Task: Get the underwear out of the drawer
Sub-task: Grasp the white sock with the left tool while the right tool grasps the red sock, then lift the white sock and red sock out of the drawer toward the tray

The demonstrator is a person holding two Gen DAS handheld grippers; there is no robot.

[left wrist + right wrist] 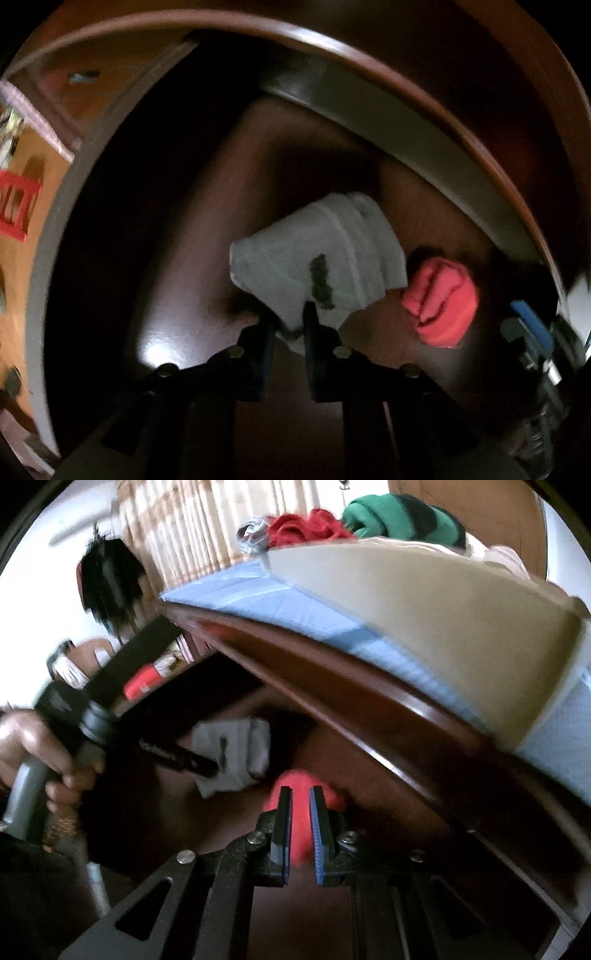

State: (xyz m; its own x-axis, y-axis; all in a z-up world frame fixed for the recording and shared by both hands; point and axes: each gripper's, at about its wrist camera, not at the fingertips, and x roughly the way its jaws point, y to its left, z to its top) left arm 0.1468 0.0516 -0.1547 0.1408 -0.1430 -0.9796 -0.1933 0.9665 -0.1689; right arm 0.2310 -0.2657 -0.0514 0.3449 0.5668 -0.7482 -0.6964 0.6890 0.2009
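Left wrist view: the white underwear (pixel 317 258) on the drawer floor (pixel 177 280) is pinched at its 6 o'clock corner by the left tongs (pixel 290 325). Soft, light cloth is judged to drape. The red underwear (pixel 301 794) is clamped in the right tongs (pixel 301 834)

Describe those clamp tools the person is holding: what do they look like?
Both are black metal frames with slotted arms and silver bolt heads. The right gripper has black fingers lined with blue ribbed pads. The left gripper has plain dark fingers. The right wrist view shows its grey handle in a bare hand.
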